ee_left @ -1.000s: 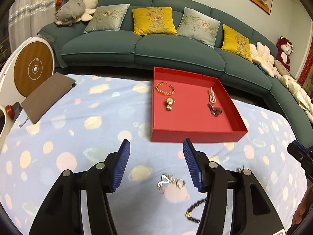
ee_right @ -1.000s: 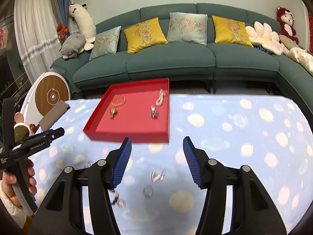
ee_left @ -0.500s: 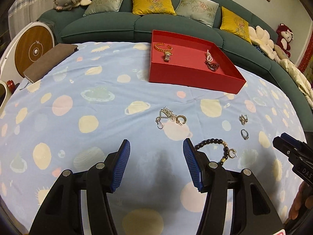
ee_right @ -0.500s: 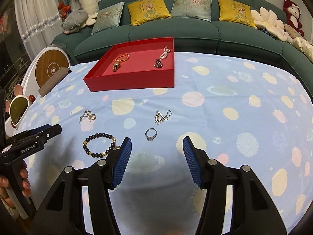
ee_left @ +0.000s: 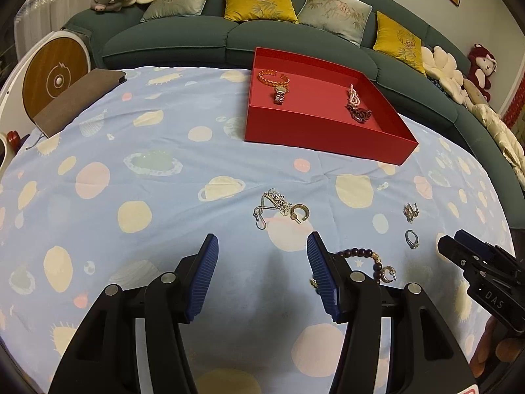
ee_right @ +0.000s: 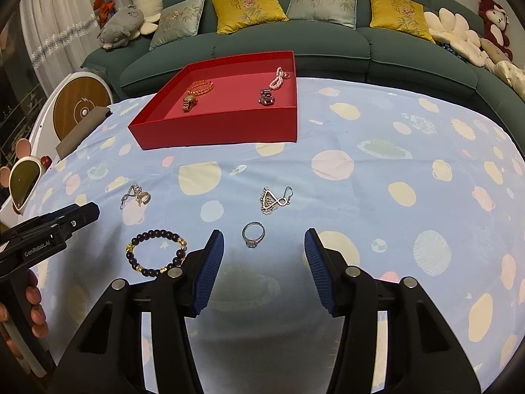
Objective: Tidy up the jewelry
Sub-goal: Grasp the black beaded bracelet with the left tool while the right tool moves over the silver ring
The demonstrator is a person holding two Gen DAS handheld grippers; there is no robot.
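Note:
A red tray (ee_left: 328, 138) at the back of the spotted cloth holds a gold bracelet (ee_left: 274, 78), a gold watch (ee_left: 280, 95), a pink bead string (ee_left: 353, 96) and a dark red piece (ee_left: 360, 114). Loose on the cloth lie a silver earring cluster (ee_left: 279, 208), a dark bead bracelet (ee_right: 156, 252), a silver ring (ee_right: 252, 234) and a triangular silver earring (ee_right: 274, 200). My left gripper (ee_left: 262, 239) hangs open just short of the cluster, with the bead bracelet beside its right finger. My right gripper (ee_right: 264, 233) is closing with nothing pressed, and the ring lies at its fingertips.
A green sofa (ee_left: 197, 36) with yellow and grey cushions curves behind the table. A brown pouch (ee_left: 78, 98) and a round white-and-wood device (ee_left: 55, 78) sit at the left edge. A small mirror (ee_right: 23, 180) stands at the left. Plush toys (ee_right: 492, 23) line the sofa's right end.
Both grippers have sunk toward the cloth and tipped downward. The loose jewelry, earlier under or between the fingers, now lies ahead of the tips. The right jaws have narrowed slightly.

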